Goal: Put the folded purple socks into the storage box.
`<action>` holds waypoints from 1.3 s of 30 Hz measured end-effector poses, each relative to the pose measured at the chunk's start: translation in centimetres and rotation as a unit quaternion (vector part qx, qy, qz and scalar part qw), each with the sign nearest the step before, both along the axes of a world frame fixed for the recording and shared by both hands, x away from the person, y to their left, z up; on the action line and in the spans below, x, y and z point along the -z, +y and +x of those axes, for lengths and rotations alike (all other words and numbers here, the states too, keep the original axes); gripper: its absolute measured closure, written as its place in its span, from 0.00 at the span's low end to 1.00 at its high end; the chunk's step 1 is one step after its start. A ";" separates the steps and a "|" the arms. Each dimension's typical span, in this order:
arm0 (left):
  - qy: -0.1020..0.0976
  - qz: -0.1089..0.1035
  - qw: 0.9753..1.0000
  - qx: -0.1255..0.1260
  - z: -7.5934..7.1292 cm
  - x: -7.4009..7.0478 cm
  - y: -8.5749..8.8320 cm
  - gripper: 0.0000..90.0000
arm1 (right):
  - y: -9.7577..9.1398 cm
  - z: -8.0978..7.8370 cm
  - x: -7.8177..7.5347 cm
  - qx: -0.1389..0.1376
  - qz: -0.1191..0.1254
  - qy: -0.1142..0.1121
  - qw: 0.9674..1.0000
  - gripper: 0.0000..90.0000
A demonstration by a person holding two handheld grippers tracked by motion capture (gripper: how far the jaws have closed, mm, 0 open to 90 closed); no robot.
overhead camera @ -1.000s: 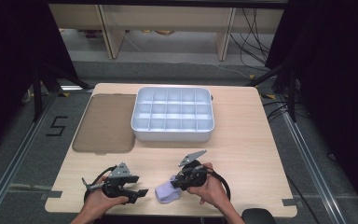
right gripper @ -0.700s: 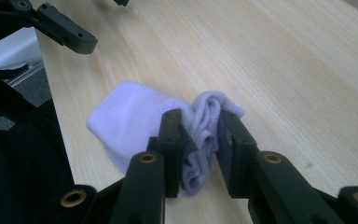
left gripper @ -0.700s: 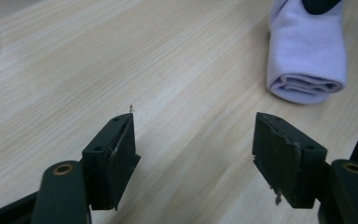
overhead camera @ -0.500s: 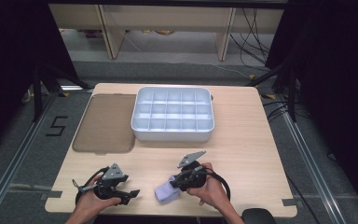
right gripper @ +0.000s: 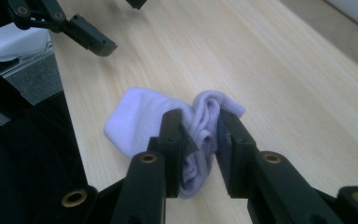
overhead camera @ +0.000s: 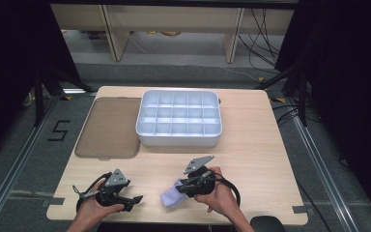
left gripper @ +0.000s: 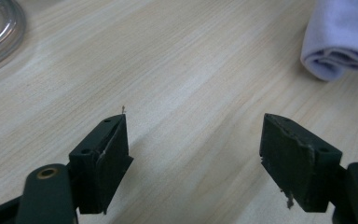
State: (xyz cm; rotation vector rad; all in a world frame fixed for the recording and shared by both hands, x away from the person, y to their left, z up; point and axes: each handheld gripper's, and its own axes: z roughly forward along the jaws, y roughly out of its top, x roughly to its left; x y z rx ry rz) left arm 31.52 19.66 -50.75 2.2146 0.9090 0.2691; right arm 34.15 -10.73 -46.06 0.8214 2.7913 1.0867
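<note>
Right tool is squeezed tight on a small light purple sock, with a bunched bit of the cloth caught between its two black jaws. From above, the right tool and the sock are at the front of the wooden counter, and the sock is lying on the wood. The left tool has its jaws wide apart, with nothing between them but bare wood. It sits low over the front left part of the counter, and the sock is off to one side of it, not touching. From above, the left tool is held in a hand. A white tray with many small boxes sits in the middle of the counter. A flat brown lid lies just beside the tray, on its left.
</note>
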 end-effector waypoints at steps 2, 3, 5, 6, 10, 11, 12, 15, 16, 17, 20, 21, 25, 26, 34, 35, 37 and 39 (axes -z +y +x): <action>0.003 -0.003 1.000 0.003 0.0 -0.1 0.1 0.26 | -0.4 0.1 -0.7 0.003 -0.001 -0.005 1.000 0.82; 0.000 -0.001 1.000 -0.001 0.0 0.0 0.0 0.26 | -0.5 0.1 -0.8 0.003 0.000 -0.006 1.000 0.82; 0.001 -0.009 1.000 -0.001 0.0 0.0 -0.1 0.26 | -0.6 0.2 -0.8 0.008 0.005 -0.014 1.000 0.82; -0.001 0.001 1.000 0.001 0.0 -0.1 0.0 0.26 | -0.9 0.3 -1.1 0.006 0.000 -0.016 1.000 0.82; 0.004 -0.010 1.000 -0.004 0.0 0.0 0.0 0.26 | -1.7 0.6 -1.6 0.025 0.011 -0.015 1.000 0.82; 0.002 -0.008 1.000 -0.002 0.0 -0.1 0.1 0.26 | -2.0 0.6 -1.9 0.024 0.008 -0.020 0.999 0.82; 0.000 -0.006 1.000 -0.001 0.1 -0.1 0.1 0.26 | -2.1 0.7 -2.0 0.024 0.011 -0.027 0.999 0.82; 0.000 -0.005 1.000 -0.003 0.1 -0.1 0.1 0.26 | -2.6 0.8 -2.7 0.035 0.002 -0.025 0.999 0.82; 0.000 -0.005 1.000 0.002 0.1 -0.1 0.1 0.26 | -2.8 0.9 -2.8 0.038 0.003 -0.028 0.999 0.82; -0.002 -0.004 1.000 0.004 0.1 -0.2 0.1 0.26 | -2.9 0.9 -3.0 0.040 0.001 -0.027 0.999 0.82; -0.005 -0.003 1.000 0.001 0.0 -0.1 0.1 0.26 | -3.4 1.3 -3.5 0.043 -0.001 -0.035 0.998 0.82; -0.004 -0.002 1.000 0.002 0.0 -0.1 0.1 0.26 | -3.7 1.6 -3.9 0.048 -0.009 -0.039 0.998 0.82; 0.000 -0.007 1.000 0.002 0.0 -0.1 0.1 0.26 | -4.2 2.2 -4.7 0.057 -0.015 -0.039 0.997 0.82; 0.003 -0.010 1.000 0.004 0.1 -0.1 0.1 0.26 | -4.2 2.2 -4.7 0.057 -0.015 -0.039 0.997 0.82; 0.007 -0.020 1.000 0.003 0.0 -0.2 0.0 0.26 | -5.3 3.3 -6.5 0.067 -0.021 -0.066 0.995 0.82; 0.006 -0.018 1.000 0.004 0.0 -0.2 0.0 0.26 | -5.5 3.5 -6.8 0.061 -0.026 -0.069 0.995 0.82; 0.007 -0.018 1.000 0.004 0.0 -0.2 0.1 0.26 | -5.7 3.8 -7.3 0.069 -0.021 -0.073 0.995 0.82; 0.008 -0.019 1.000 0.004 0.0 -0.2 0.0 0.26 | -5.9 4.2 -7.8 0.072 -0.024 -0.083 0.994 0.82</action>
